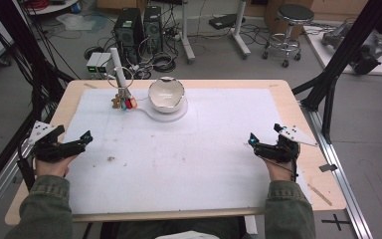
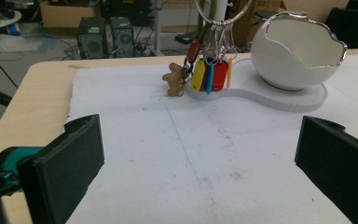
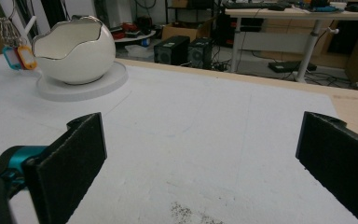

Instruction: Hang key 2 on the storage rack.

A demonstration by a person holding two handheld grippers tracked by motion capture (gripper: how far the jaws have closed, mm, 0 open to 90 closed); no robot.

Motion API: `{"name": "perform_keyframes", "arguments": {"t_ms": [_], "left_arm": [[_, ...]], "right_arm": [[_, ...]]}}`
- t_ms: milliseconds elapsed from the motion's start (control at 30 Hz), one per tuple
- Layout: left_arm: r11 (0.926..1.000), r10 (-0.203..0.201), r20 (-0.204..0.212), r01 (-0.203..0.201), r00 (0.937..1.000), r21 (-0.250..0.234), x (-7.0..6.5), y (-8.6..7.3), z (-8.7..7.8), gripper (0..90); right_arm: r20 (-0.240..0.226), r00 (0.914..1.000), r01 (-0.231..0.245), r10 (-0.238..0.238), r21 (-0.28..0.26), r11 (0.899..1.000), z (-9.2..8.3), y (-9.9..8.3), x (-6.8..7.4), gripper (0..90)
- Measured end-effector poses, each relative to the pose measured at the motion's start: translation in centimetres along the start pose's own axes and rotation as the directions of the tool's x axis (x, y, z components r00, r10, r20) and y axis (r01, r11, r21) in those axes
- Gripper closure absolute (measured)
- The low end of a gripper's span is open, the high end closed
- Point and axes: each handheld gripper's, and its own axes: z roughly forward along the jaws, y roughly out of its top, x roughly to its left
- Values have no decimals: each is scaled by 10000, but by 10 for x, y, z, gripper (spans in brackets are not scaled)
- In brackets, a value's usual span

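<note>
High view: left gripper [image 1: 82, 139] and right gripper [image 1: 255, 141] rest near the table's [image 1: 298, 117] side edges, jaws spread, holding nothing. Well ahead, near the far edge, keys [image 1: 124, 102] hang on a ring beside the bowl [image 1: 166, 94], whose inside looks bare.

Bunch of coloured key tags [image 2: 208, 74] hangs from a ring (wooden figure alongside), upright, well ahead of the open jaws.
</note>
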Motion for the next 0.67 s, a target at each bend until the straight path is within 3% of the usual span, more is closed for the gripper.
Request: {"name": "perform_keyframes", "arguments": {"t_ms": [167,233,400,667], "left_arm": [[10000,-55,47,55,10000,-8,1,-8,-3,16],[9999,104,38,-104,9999,112,0,-10,-4,16],[10000,-41,-59,42,10000,5,2,-11,-5,16],[10000,62,31,-62,10000,20,2,-12,-5,16]], "right_arm": [[-4,10000,13,-13,70,10000,0,0,0,7],[3,10000,16,-16,82,10000,0,-1,1,7],[65,9999,93,-94,88,9999,0,-1,1,7],[100,9996,247,-249,138,9996,0,-1,2,7]]}}
